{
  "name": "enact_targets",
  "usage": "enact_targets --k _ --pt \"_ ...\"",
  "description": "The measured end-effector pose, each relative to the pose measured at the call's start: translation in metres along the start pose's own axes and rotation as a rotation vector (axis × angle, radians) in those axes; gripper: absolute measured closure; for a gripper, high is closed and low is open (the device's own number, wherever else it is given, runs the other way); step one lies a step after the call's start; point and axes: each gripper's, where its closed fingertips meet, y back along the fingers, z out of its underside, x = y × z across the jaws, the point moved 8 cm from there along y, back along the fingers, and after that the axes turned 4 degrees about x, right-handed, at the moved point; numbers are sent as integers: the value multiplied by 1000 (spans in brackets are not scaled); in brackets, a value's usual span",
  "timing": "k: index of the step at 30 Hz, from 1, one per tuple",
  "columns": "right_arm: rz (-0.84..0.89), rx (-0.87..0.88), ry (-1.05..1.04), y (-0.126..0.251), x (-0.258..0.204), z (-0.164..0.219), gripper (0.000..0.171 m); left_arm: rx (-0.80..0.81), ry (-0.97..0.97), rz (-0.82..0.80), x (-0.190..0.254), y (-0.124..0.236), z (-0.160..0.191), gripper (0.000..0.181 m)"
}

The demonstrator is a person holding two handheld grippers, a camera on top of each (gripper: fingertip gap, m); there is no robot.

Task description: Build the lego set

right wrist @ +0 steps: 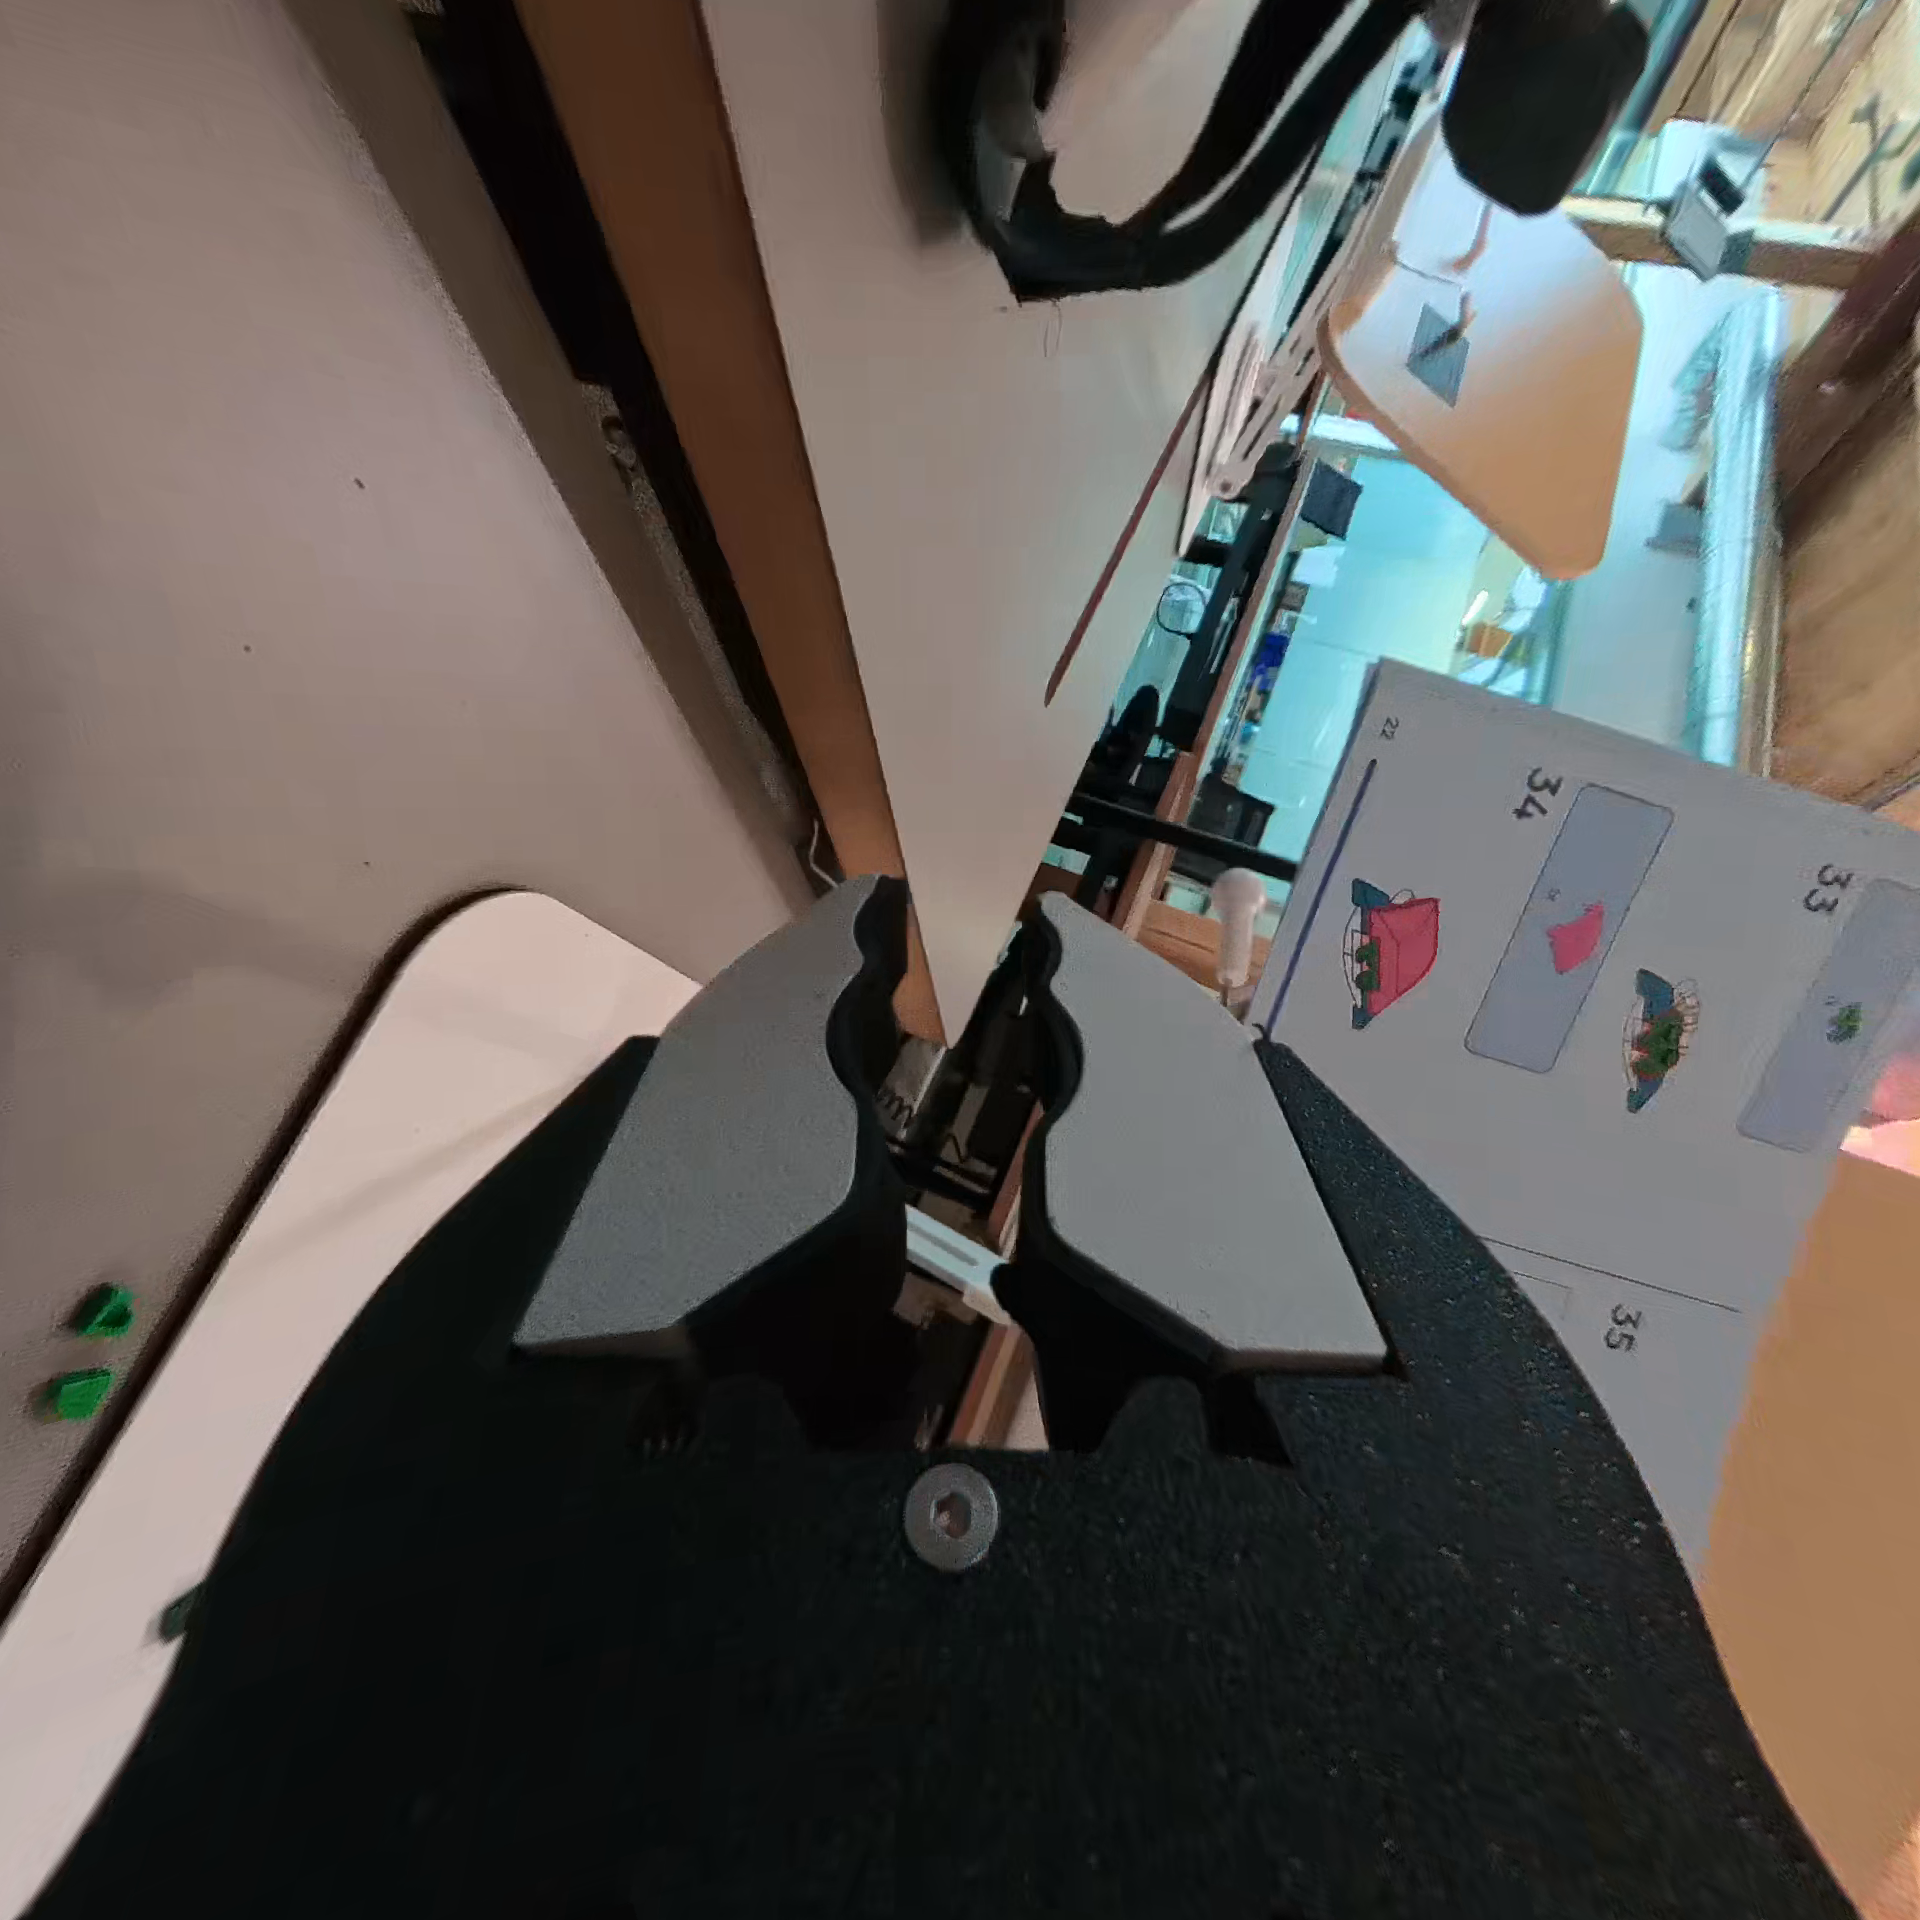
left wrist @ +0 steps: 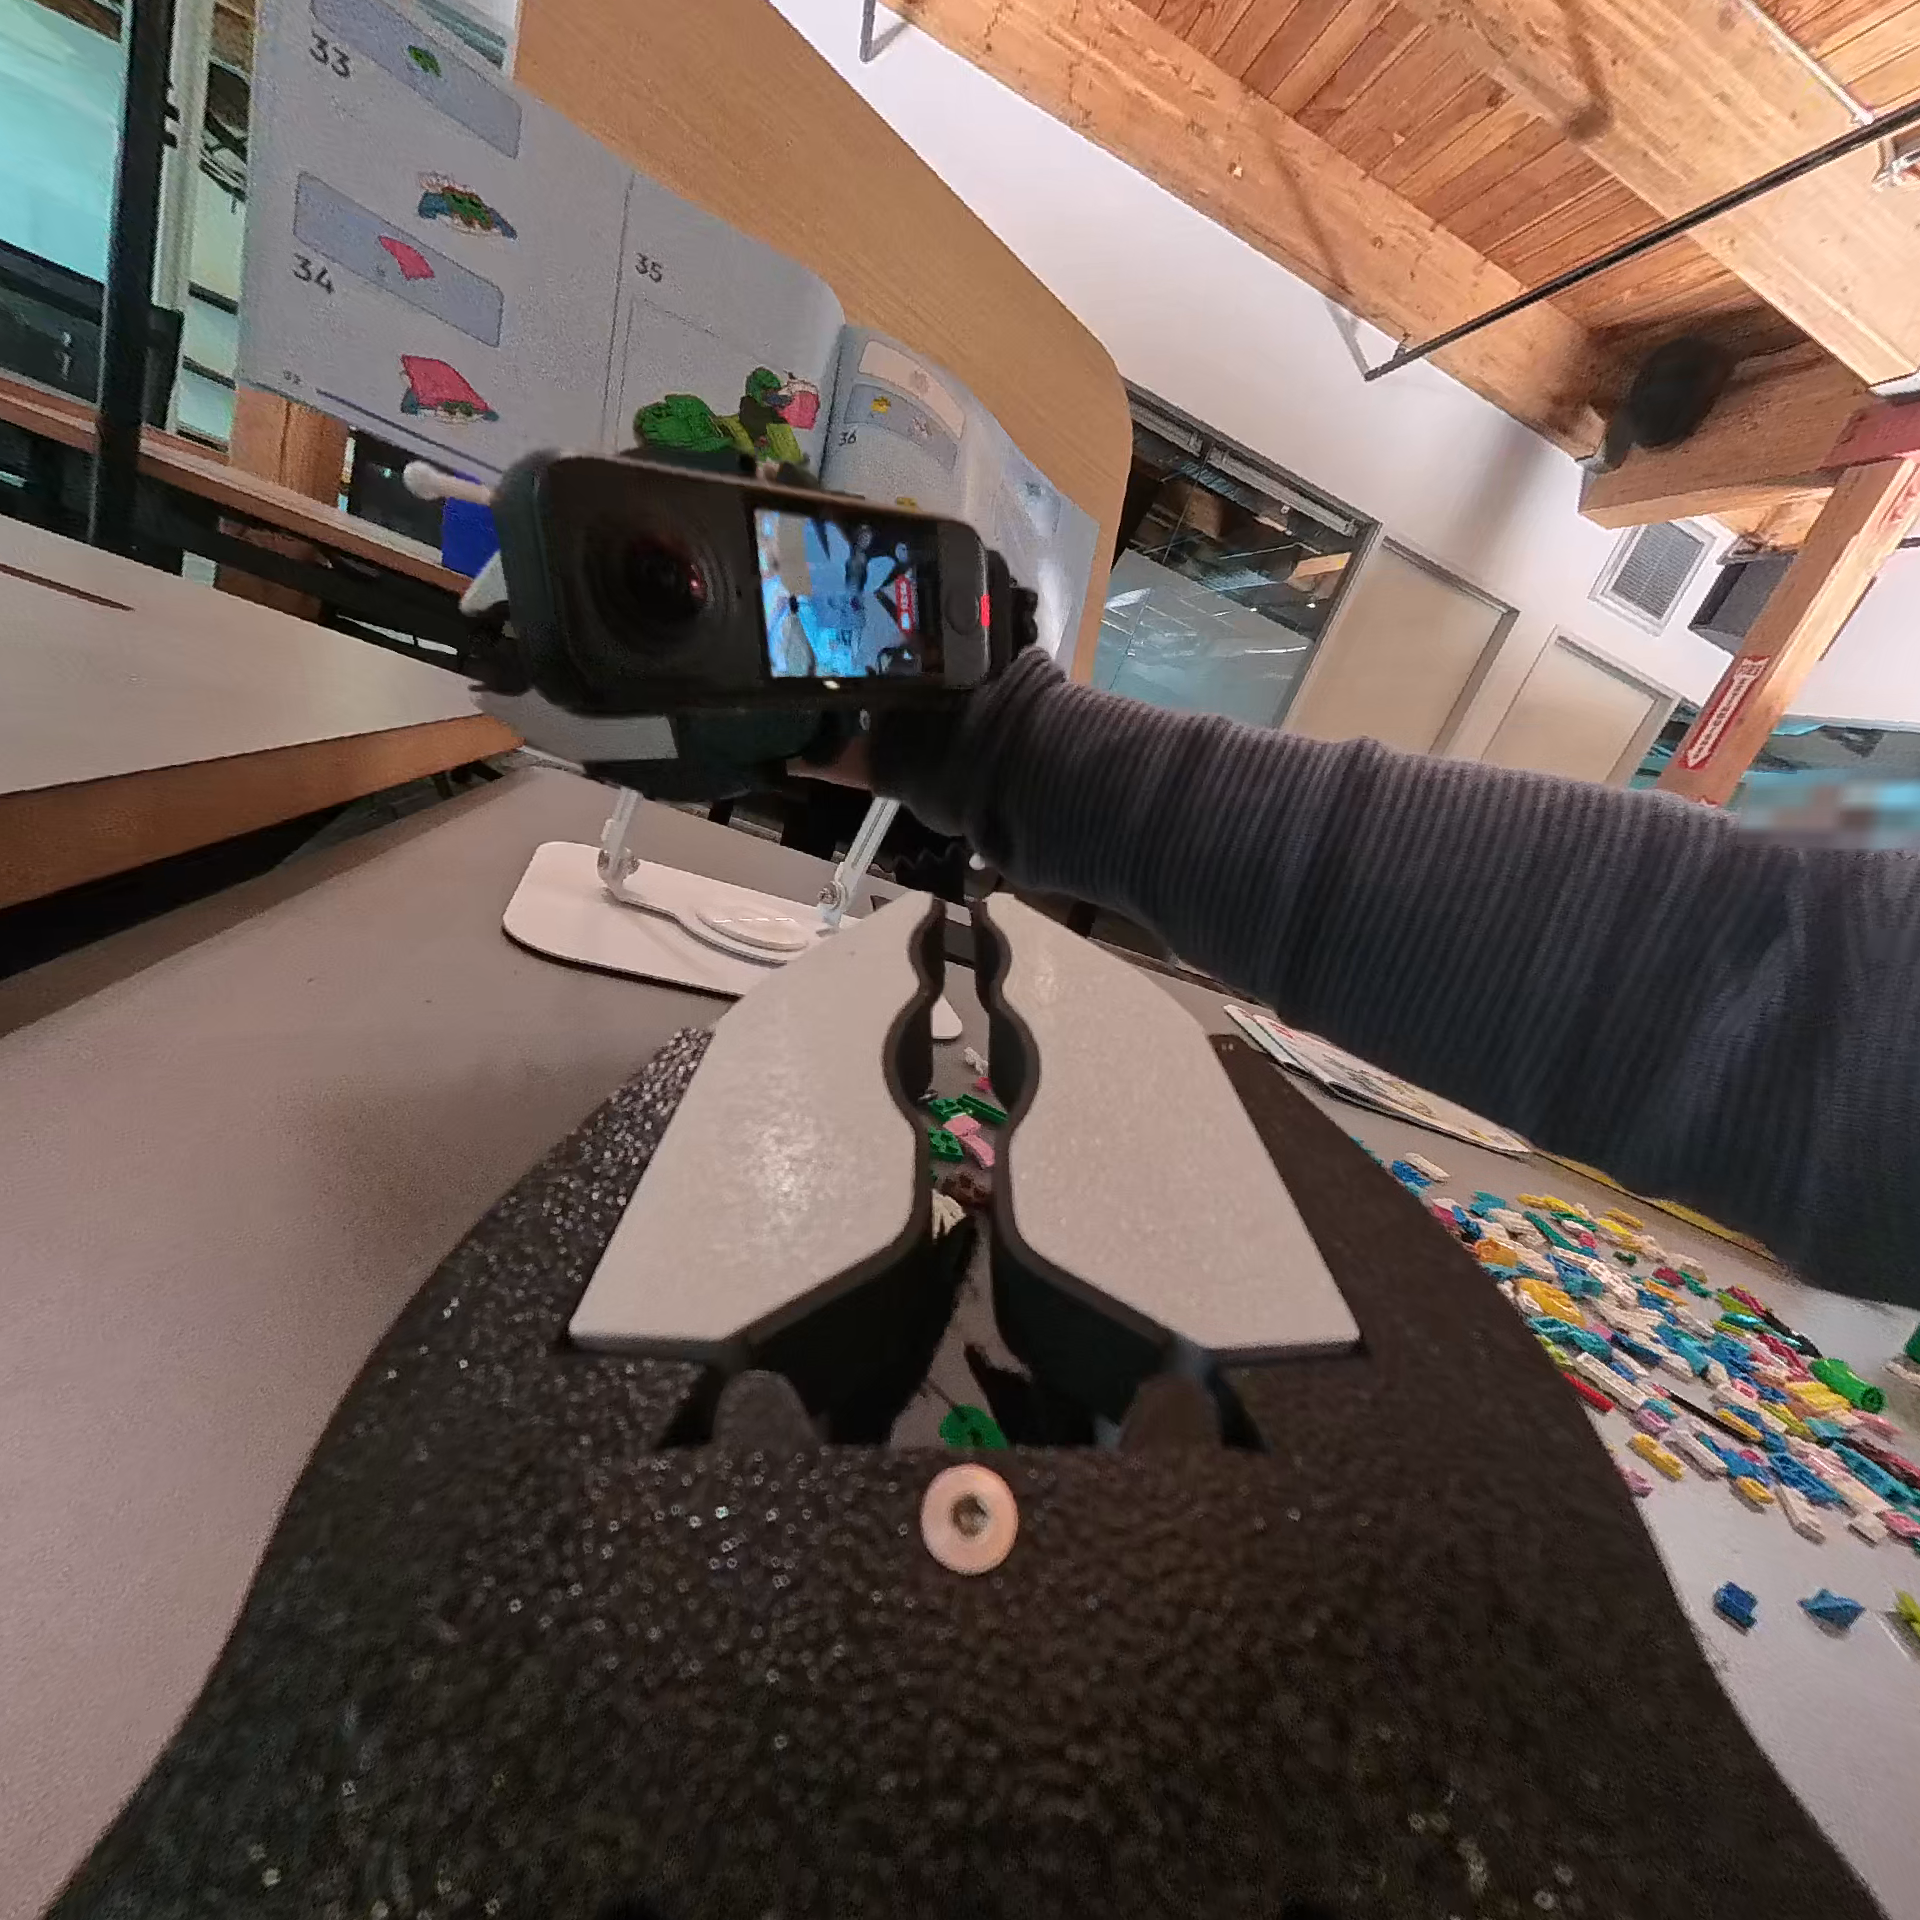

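My left gripper (left wrist: 961,935) is low over the grey table (left wrist: 260,1143), jaws shut and empty. Through the slit I see small green and pink pieces (left wrist: 961,1122) on the table. A pile of loose coloured pieces (left wrist: 1662,1340) lies to its right. The right gripper's camera (left wrist: 665,592) hangs ahead, held by a gloved hand with a grey sleeve (left wrist: 1455,987). My right gripper (right wrist: 971,920) is rolled on its side, its jaws a little apart with a small white piece (right wrist: 951,1262) between the pads. The open instruction booklet (left wrist: 436,260) stands behind and also shows in the right wrist view (right wrist: 1558,987).
The booklet rests on a white stand (left wrist: 623,914) whose base also shows in the right wrist view (right wrist: 364,1195). Two green pieces (right wrist: 104,1309) lie beside that base. A second booklet (left wrist: 1351,1081) lies flat. A neighbouring table (left wrist: 208,675) is at the left. The grippers' ends are close to 25 centimetres from one another.
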Motion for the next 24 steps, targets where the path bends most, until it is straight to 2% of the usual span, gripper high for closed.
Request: enact_targets --k 2,5,8,14,21,24 --pt "60 63 -1 6 2 -5 152 4 -5 -2 0 0 0 178" --pt "258 190 -100 20 26 -18 157 7 -10 -4 1 0 -1 178" --pt "358 150 -116 16 45 -24 152 8 -6 -3 1 0 -1 178" --pt "347 45 -106 -12 56 -29 134 15 5 -6 -2 1 -2 179" --pt "339 -91 -19 -30 56 -29 131 12 37 -2 -4 1 -2 179" --pt "355 -108 -23 -30 57 -28 137 8 43 -1 -4 0 -2 178"
